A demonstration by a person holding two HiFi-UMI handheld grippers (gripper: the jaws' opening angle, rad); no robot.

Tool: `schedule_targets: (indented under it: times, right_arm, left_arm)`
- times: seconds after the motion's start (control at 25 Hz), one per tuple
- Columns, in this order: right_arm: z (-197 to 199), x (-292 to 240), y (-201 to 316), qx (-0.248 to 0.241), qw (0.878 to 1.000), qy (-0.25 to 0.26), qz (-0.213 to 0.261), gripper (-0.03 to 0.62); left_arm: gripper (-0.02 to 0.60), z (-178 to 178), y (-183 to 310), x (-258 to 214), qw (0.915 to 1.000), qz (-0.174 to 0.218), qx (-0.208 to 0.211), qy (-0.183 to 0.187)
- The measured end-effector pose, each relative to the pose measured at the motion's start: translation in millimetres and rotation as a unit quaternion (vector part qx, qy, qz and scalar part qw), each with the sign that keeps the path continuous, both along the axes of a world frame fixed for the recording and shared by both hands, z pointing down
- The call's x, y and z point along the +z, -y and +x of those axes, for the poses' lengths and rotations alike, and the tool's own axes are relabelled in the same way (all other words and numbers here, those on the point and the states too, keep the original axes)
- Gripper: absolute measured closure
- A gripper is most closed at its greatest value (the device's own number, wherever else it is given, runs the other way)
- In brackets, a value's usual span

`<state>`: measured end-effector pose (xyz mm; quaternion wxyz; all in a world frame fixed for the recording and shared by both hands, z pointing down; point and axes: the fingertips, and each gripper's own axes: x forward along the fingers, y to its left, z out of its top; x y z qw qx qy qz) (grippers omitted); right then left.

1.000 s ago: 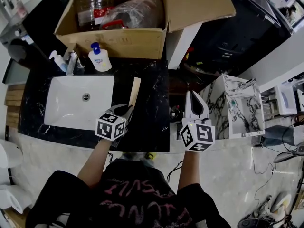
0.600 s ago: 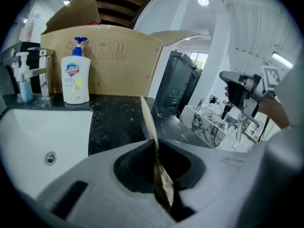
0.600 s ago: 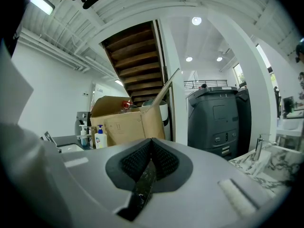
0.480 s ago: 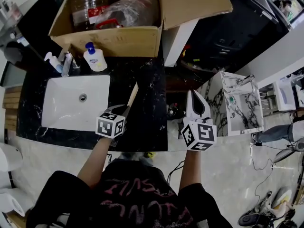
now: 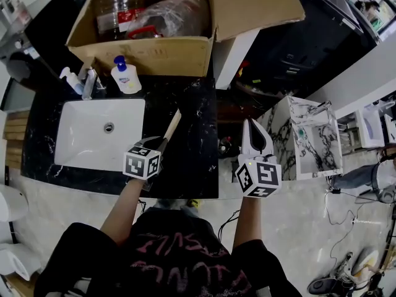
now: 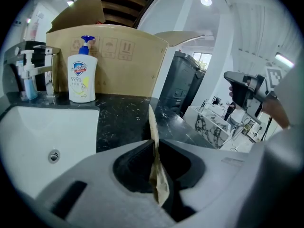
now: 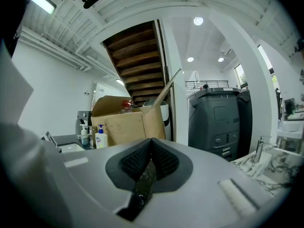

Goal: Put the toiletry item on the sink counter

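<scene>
A thin, flat tan packet [image 5: 172, 124] sticks out forward from my left gripper [image 5: 162, 143], over the black marble sink counter [image 5: 195, 147] just right of the white basin [image 5: 93, 142]. In the left gripper view the packet [image 6: 153, 127] stands on edge between the pads, pinched at the tips of my left gripper [image 6: 155, 145], whose jaws are opening. I cannot tell whether its far end touches the counter. My right gripper [image 5: 253, 135] hangs off the counter's right edge, shut with nothing in it; in the right gripper view its [image 7: 151, 144] pads meet.
A white soap pump bottle [image 5: 127, 76], a faucet [image 5: 91, 82] and a small blue bottle [image 5: 70, 79] stand behind the basin. A big open cardboard box [image 5: 148, 51] sits behind them. A white marbled cabinet [image 5: 309, 142] stands to the right.
My left gripper has drifted slightly left and toward me with the packet, which now shows more edge-on. The right gripper has barely moved.
</scene>
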<state>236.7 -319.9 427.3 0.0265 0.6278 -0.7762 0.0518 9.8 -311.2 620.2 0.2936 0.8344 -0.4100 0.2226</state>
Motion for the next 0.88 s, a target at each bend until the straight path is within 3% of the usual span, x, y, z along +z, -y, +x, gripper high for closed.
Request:
schedule_targets:
  times: [0.56,0.88]
  right_arm:
    - [-14,-9,-1,-0.01,1.0,0.002,0.011,0.585]
    - [-24,-19,-6,-0.016,1.0,0.006,0.02,0.585]
  left_arm:
    - [0.485,-25,3,-17,0.9996,0.019,-0.017,0.008]
    - [0.483,-32,3,-44,0.9985,0.051,-0.02,0.009]
